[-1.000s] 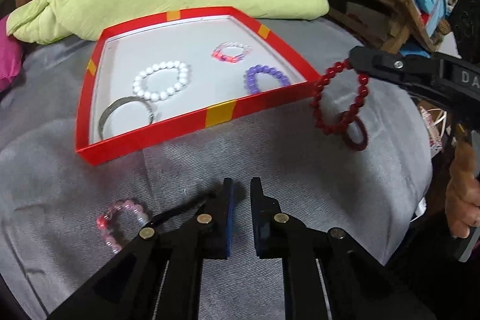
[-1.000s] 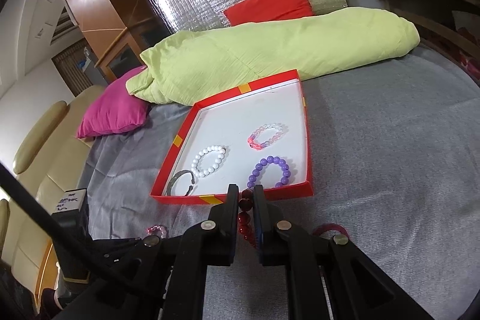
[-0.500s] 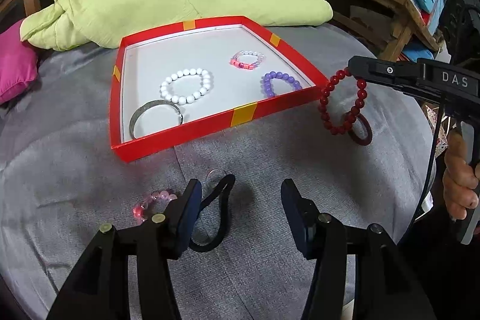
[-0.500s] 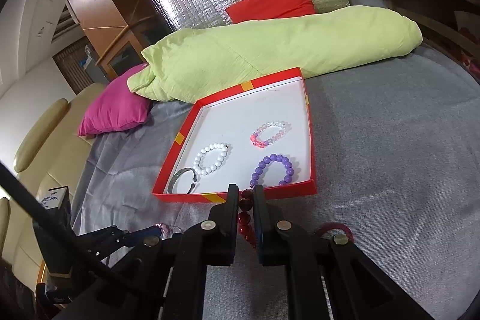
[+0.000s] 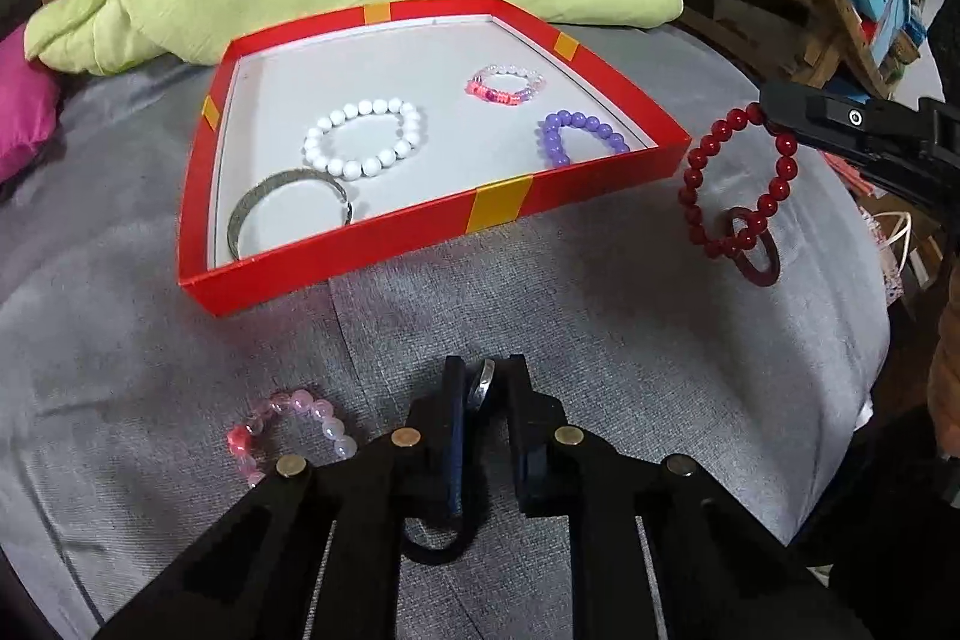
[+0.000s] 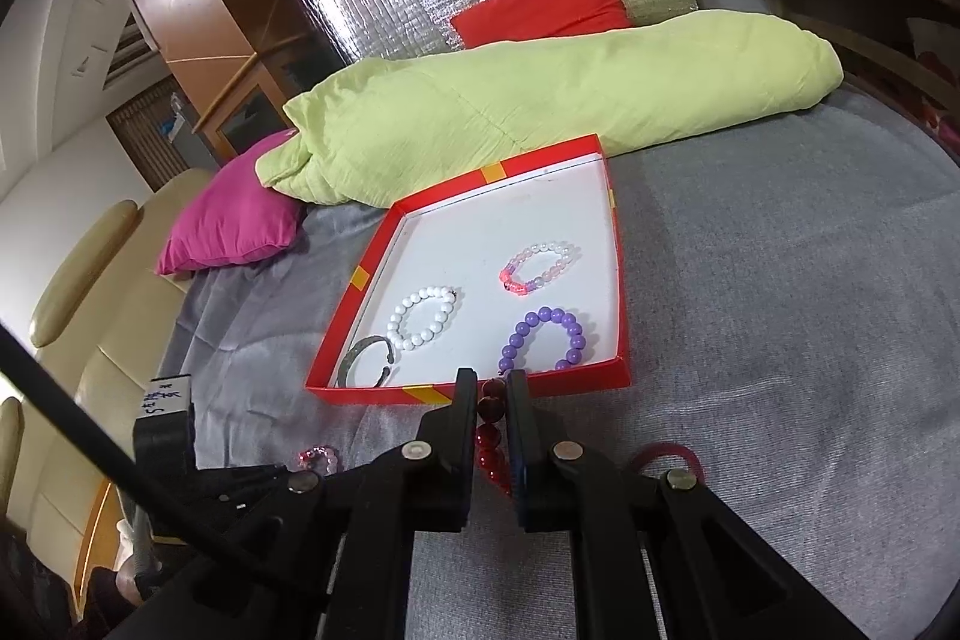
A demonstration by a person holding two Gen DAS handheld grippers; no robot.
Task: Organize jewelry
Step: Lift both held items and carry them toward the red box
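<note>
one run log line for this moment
left gripper: shut on black ring | right gripper: shut on red bead bracelet, raised | red tray: four bracelets

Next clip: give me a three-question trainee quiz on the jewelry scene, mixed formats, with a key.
1. True or false: the right hand-held gripper holds the dark red bead bracelet above the grey cloth, outside the red tray.
2. How many bracelets lie inside the tray?
3. Multiple choice: the left hand-held gripper is closed on A) a dark ring-shaped band B) the pink bead bracelet C) nothing.

Key: 1 true; 2 four; 3 A.
</note>
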